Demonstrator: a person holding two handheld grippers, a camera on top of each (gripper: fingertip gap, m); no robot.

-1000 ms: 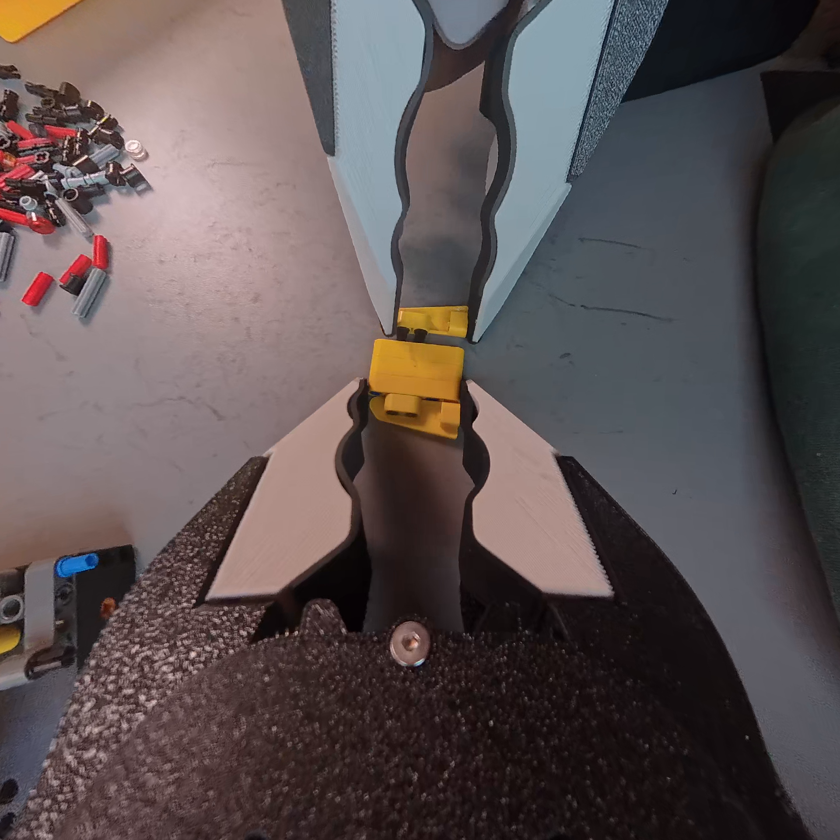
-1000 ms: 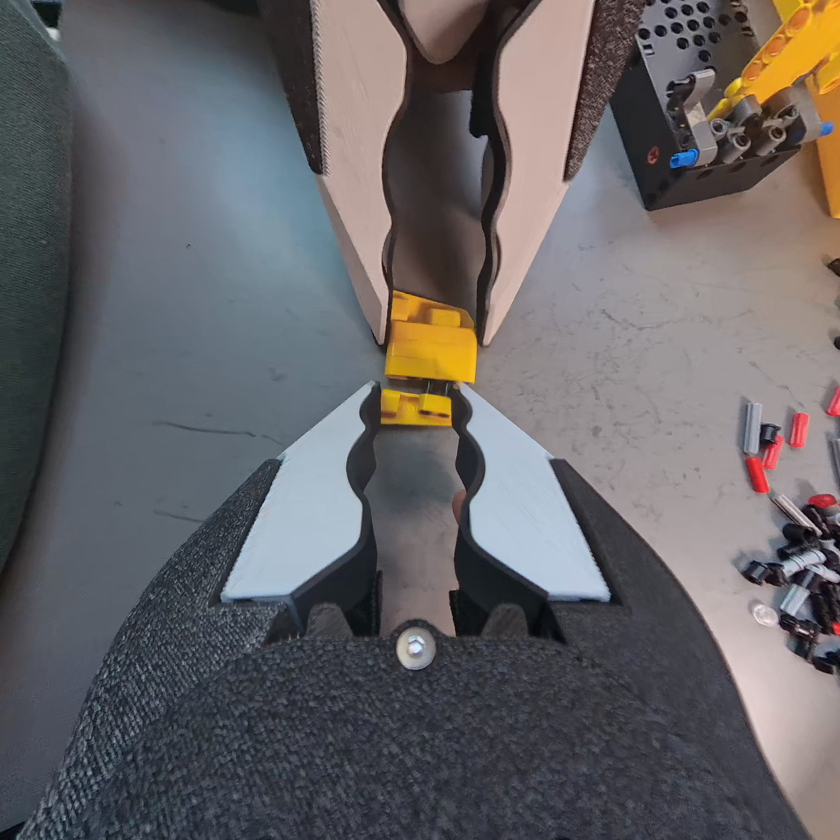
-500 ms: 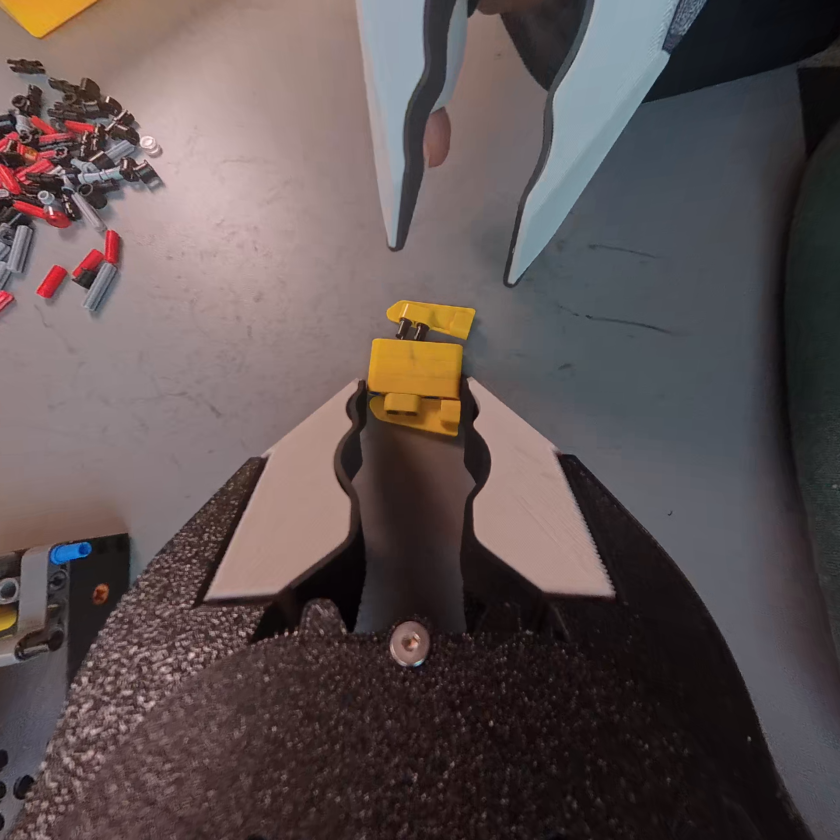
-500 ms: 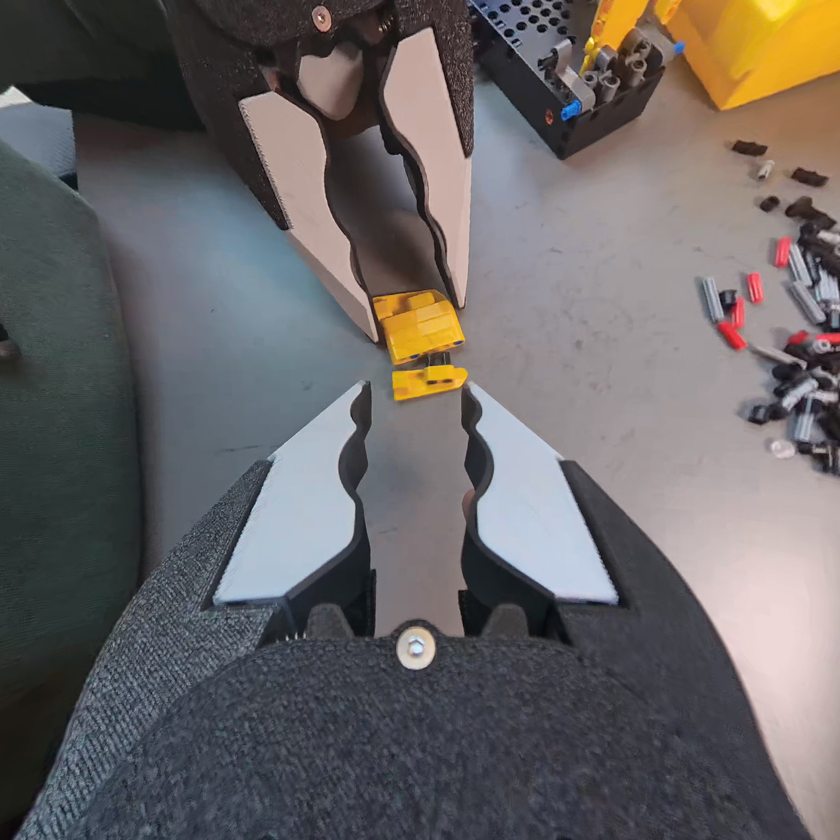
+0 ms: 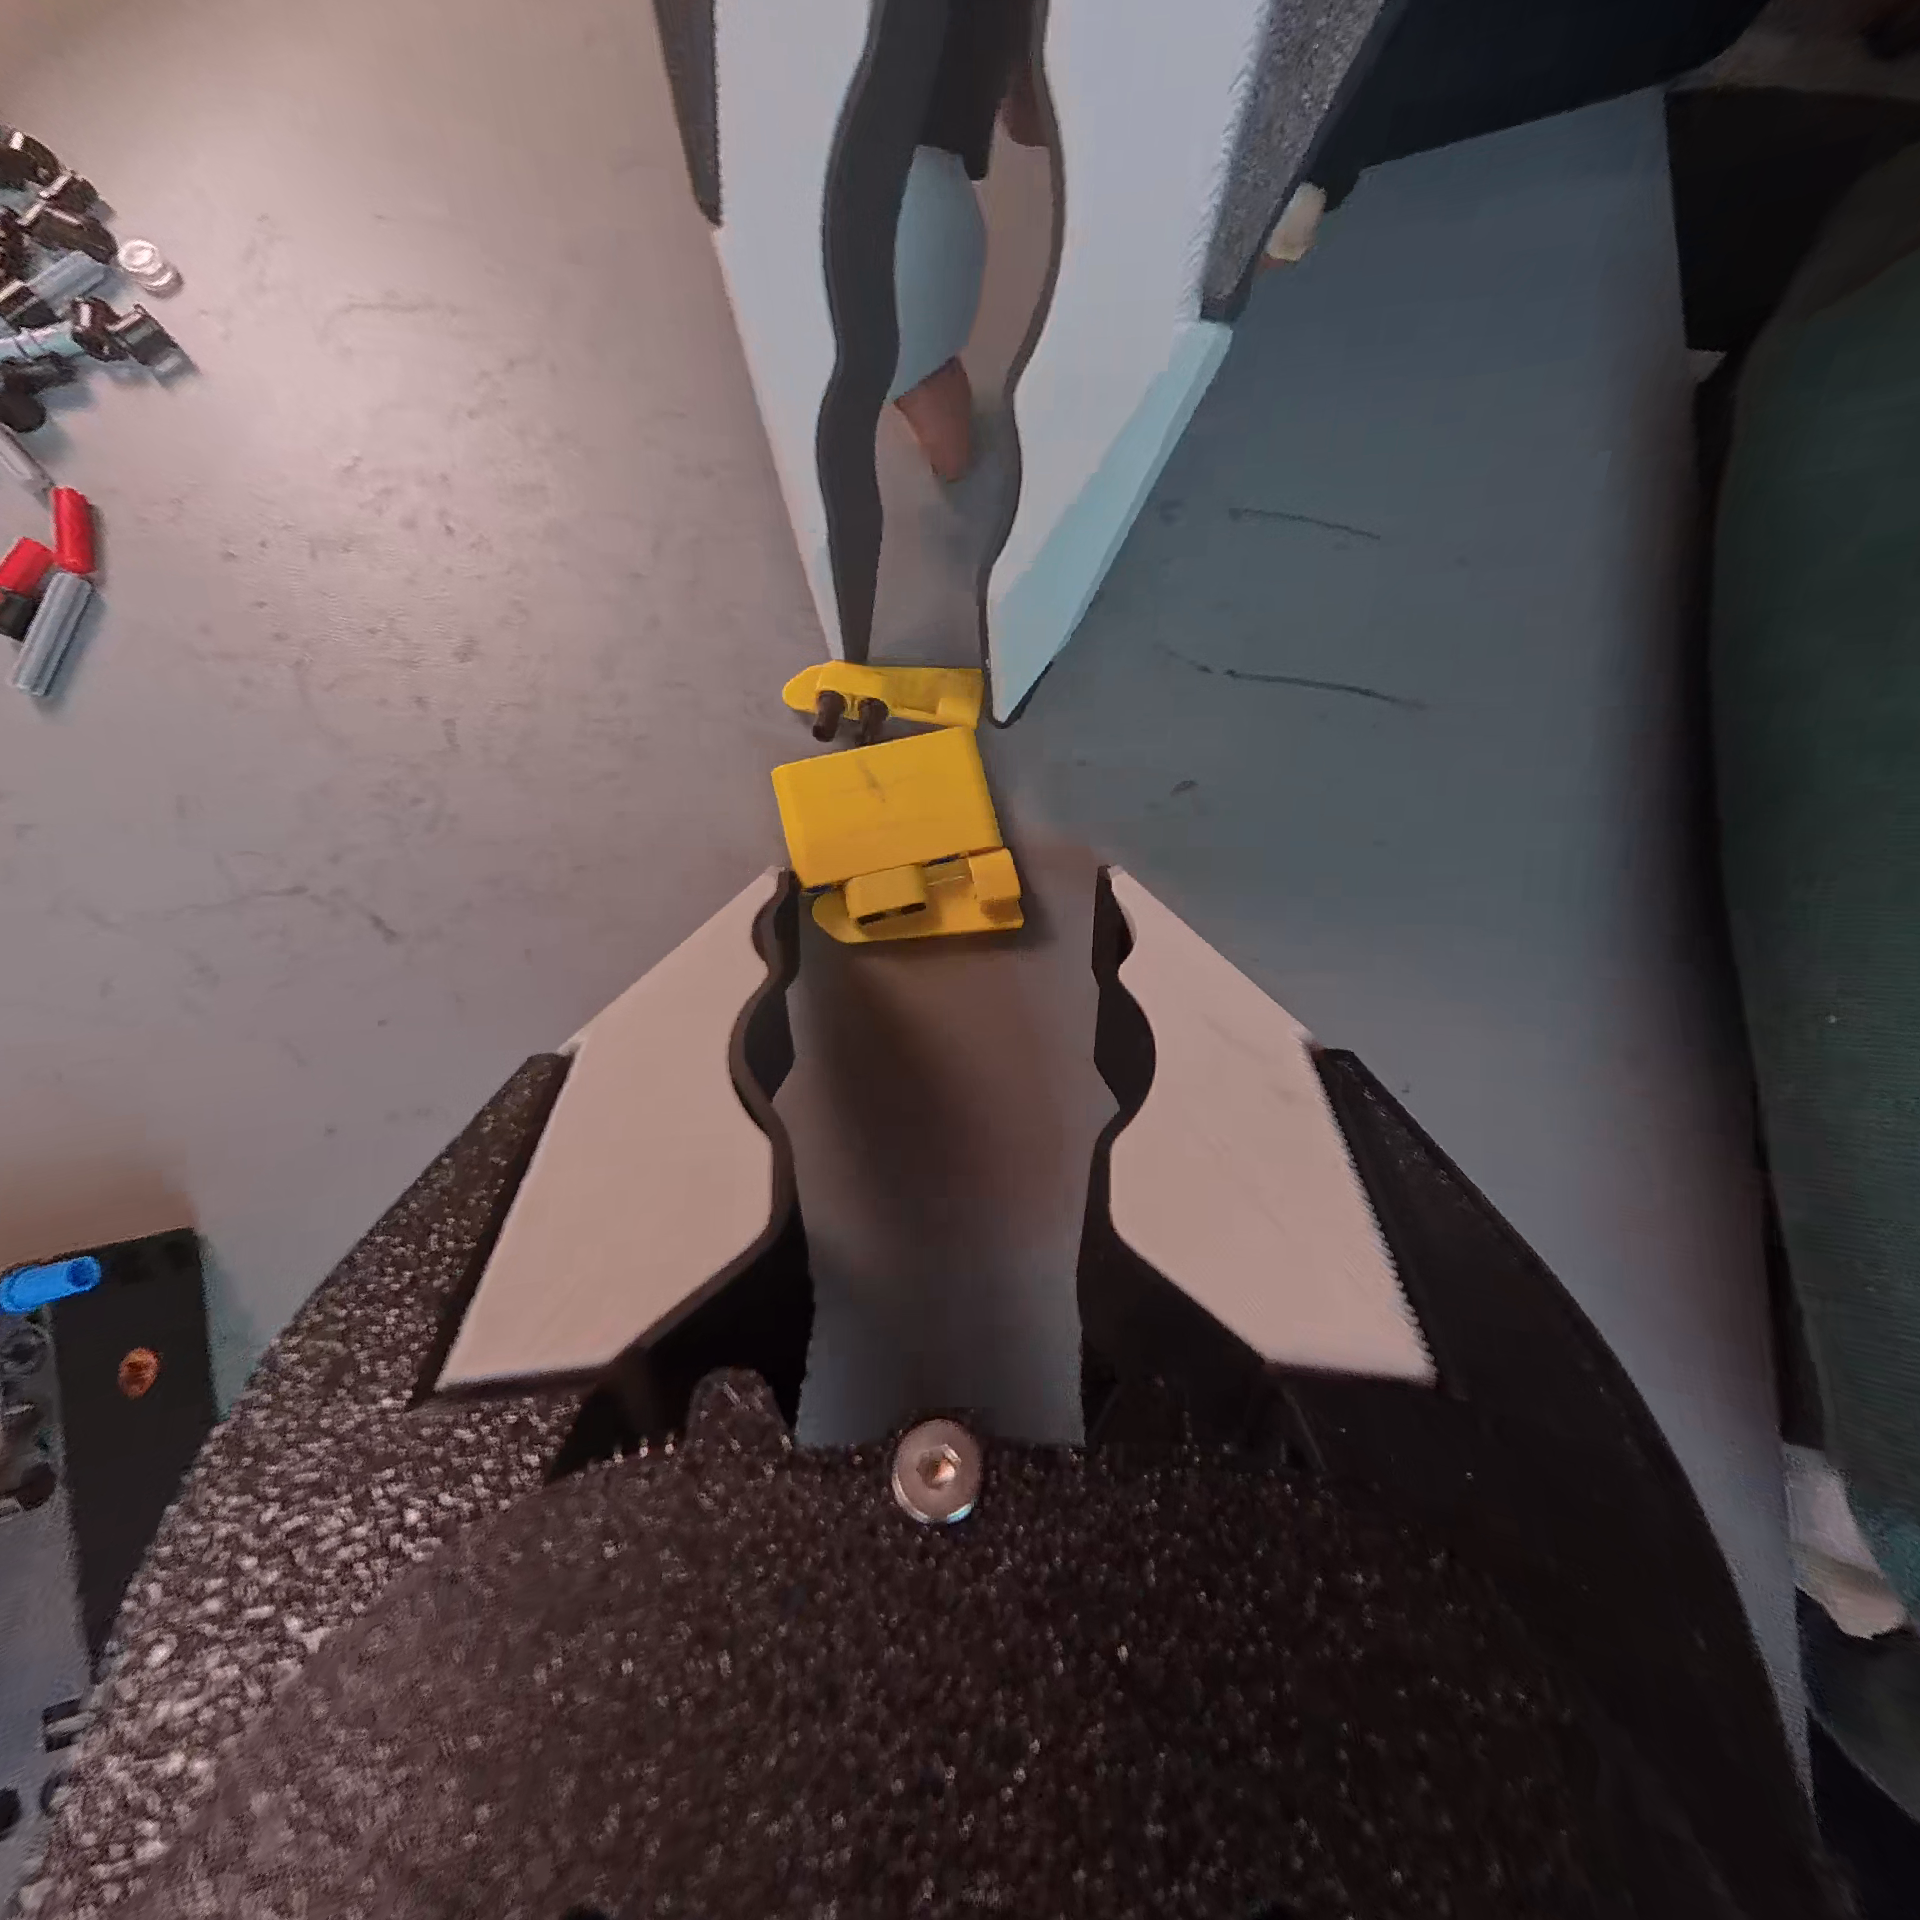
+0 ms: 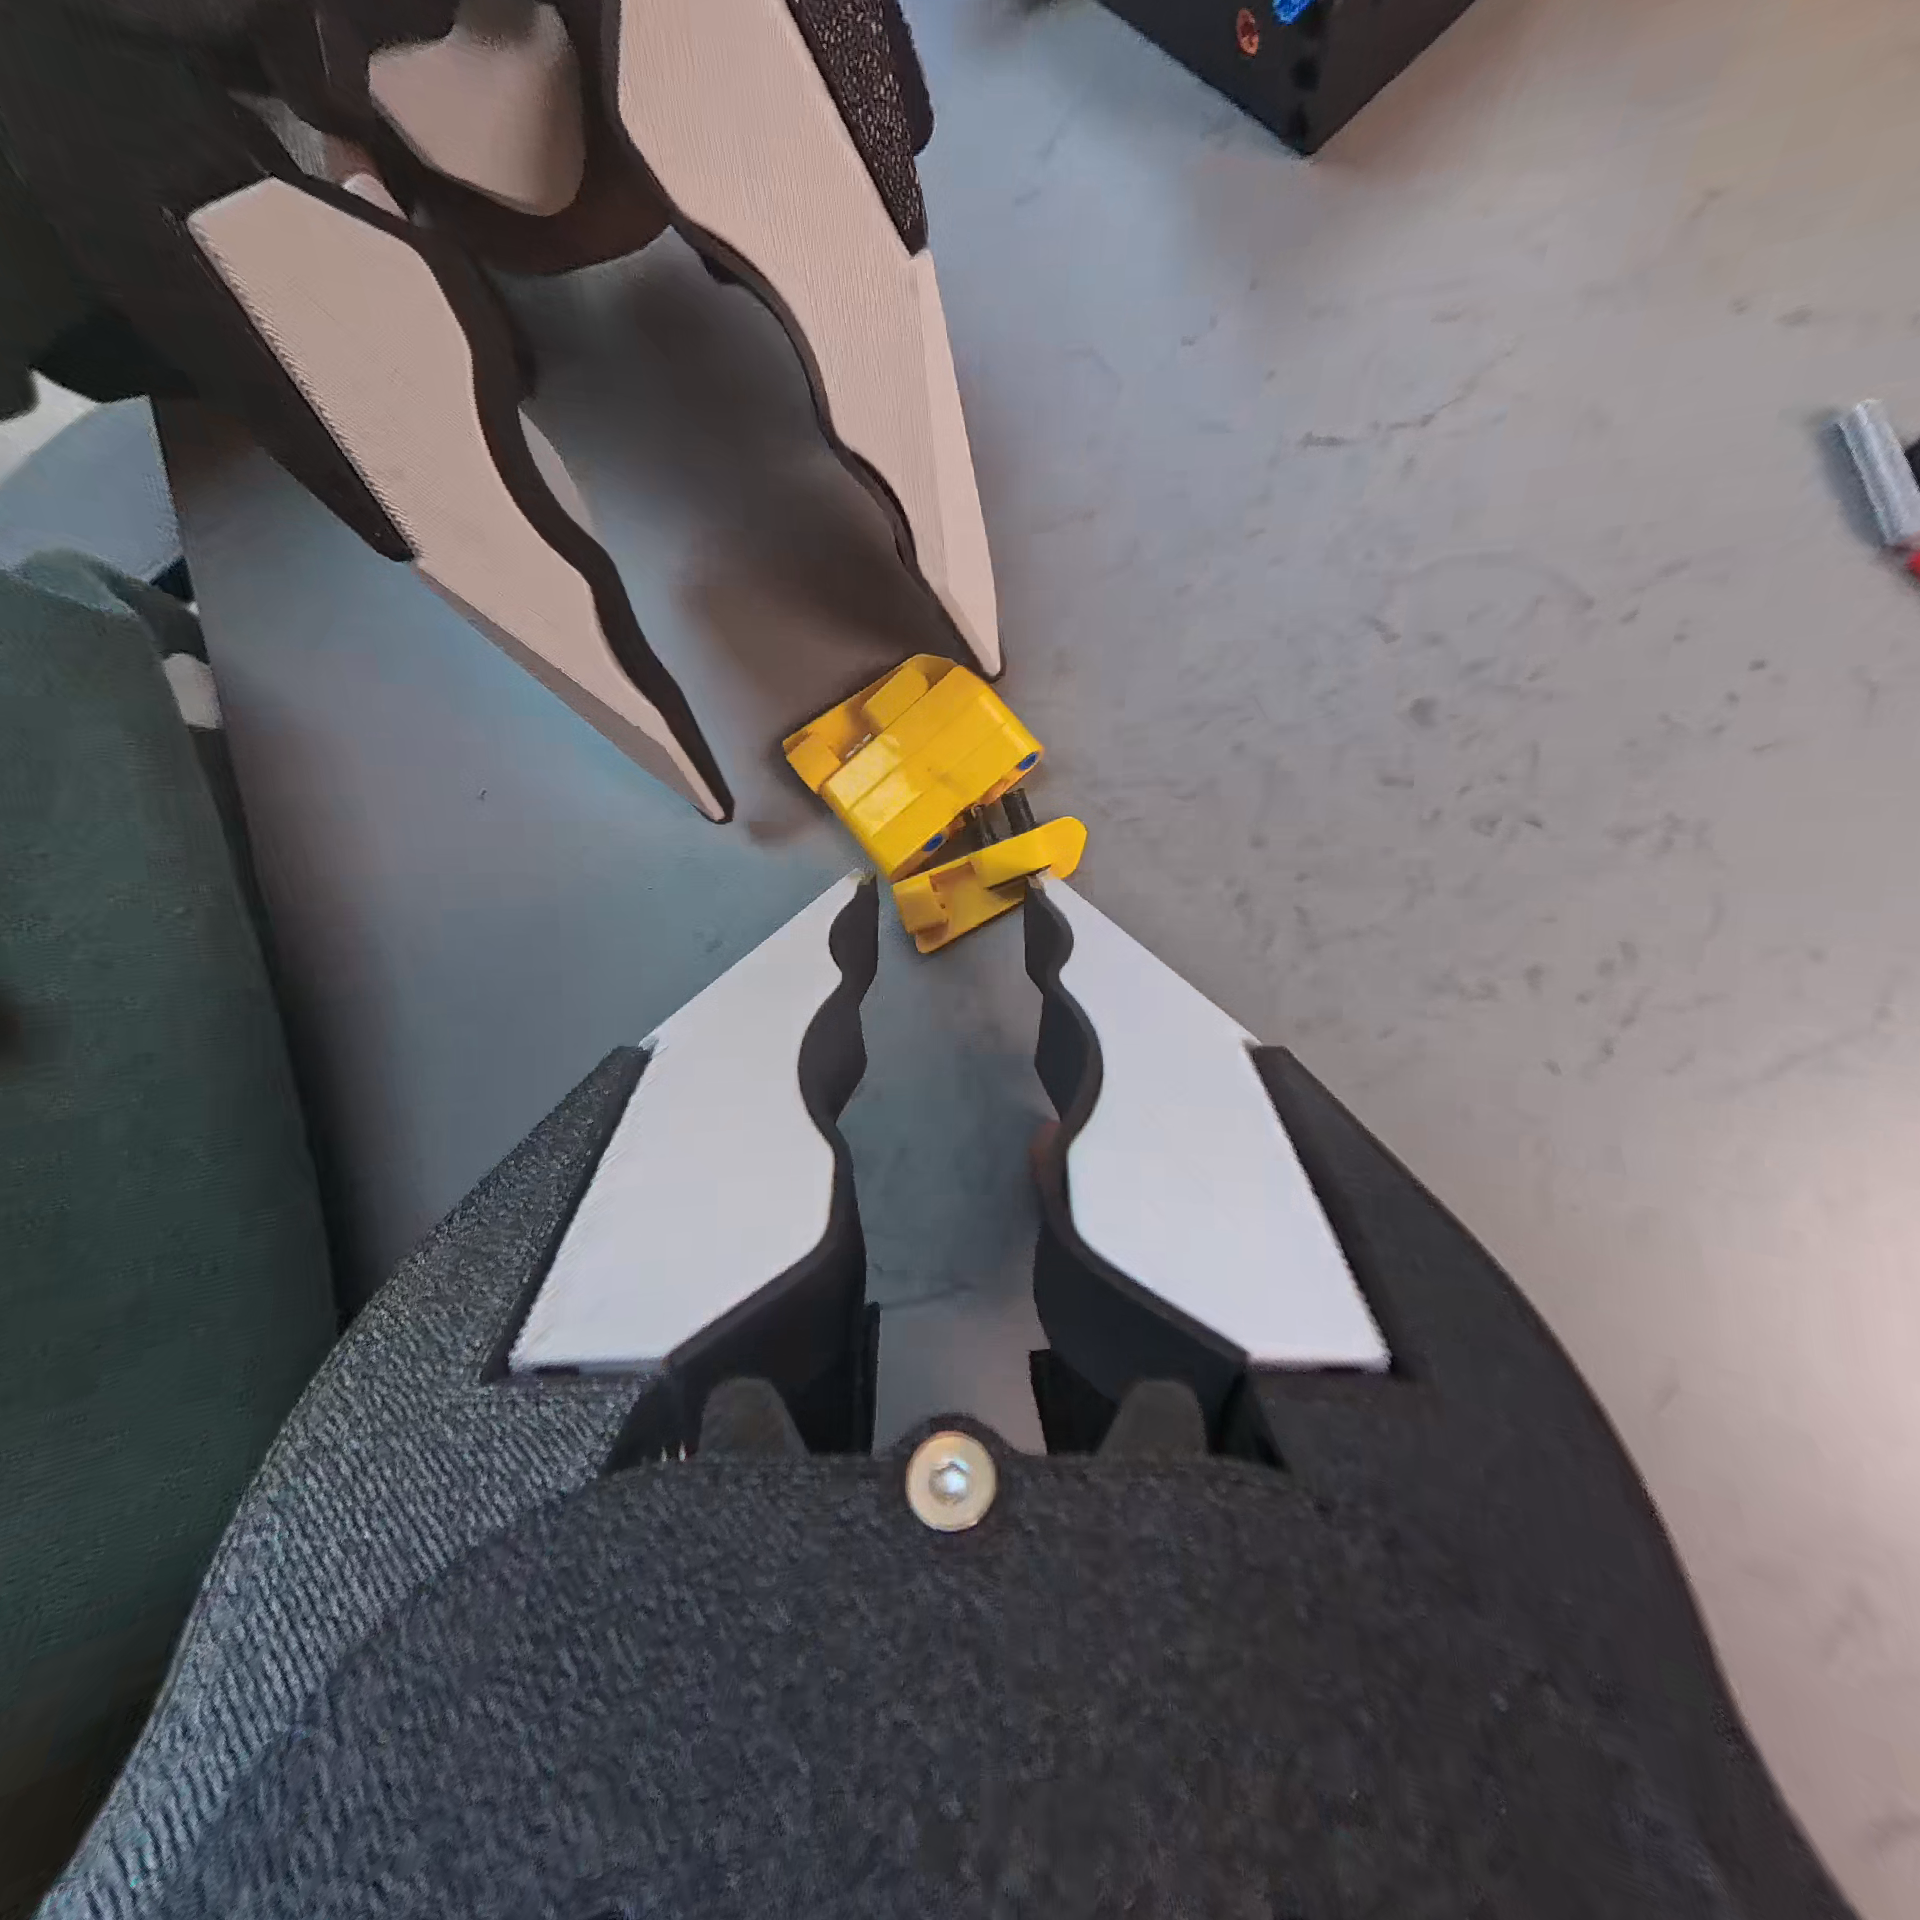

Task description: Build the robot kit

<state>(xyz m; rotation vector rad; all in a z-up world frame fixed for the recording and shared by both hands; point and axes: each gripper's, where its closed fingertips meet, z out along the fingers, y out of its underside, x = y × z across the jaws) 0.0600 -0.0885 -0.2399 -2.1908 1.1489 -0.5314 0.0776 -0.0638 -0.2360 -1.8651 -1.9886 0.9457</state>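
Left tool: we see our left tool (image 5: 940,883) in the lower middle of the left wrist view, its beige fingers spread apart. The yellow block assembly (image 5: 894,836) sits between the tips, close against the left-hand tip, with a clear gap to the right-hand tip.
Right tool: in the right wrist view our right tool (image 6: 951,883) sits at lower centre, pale blue fingers closed on the small yellow piece (image 6: 982,878), one tip on each side of it.
Yellow block assembly: it lies mid-frame in both views, between the two tools, which face each other tip to tip. We cannot tell whether it rests on the grey worktop (image 5: 416,623) or hangs just above it.
Small yellow piece: it is joined to the bigger block by two dark pins (image 6: 1000,816), and a gap shows between piece and block.
Loose parts: at the left edge of the left wrist view we see a scatter of small red, grey and black pins (image 5: 52,436) lying on the worktop, well apart from the tools.
Black block: a black unit with a blue pin (image 5: 125,1382) sits at the lower left of that view.
Green cushion: dark green fabric (image 6: 114,1039) fills the left side of the right wrist view, beside the worktop.
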